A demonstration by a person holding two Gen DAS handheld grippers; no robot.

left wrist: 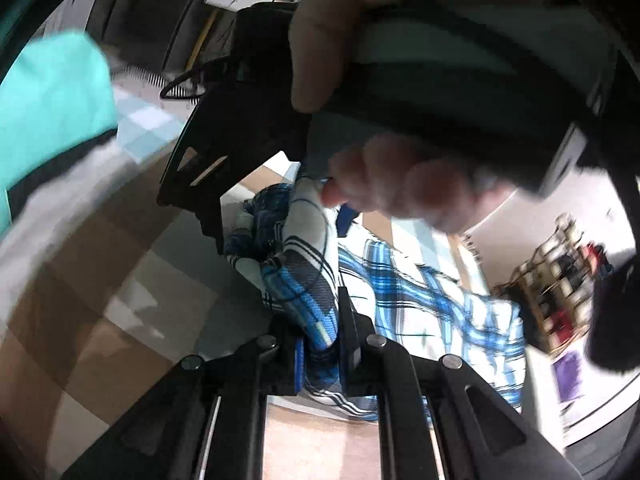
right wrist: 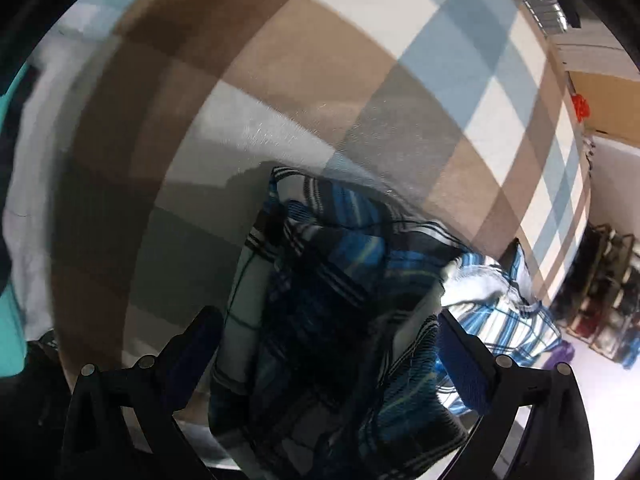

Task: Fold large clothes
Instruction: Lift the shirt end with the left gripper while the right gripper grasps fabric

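Left gripper (left wrist: 322,344) is pinching a bunched fold of the blue plaid shirt (left wrist: 420,304), jaws narrow on the cloth. Rest of the shirt is trailing ahead and to its right over the checked blanket (left wrist: 120,280). Right gripper (right wrist: 328,364) is sitting wide, jaws straddling a thick wad of the same shirt (right wrist: 320,280), not clamping. The person's hand (left wrist: 400,188) is gripping that tool just ahead of the left gripper. Likely step: securing a second hold. Advice: close on a single edge, not the wad, then pull apart to flatten before folding.
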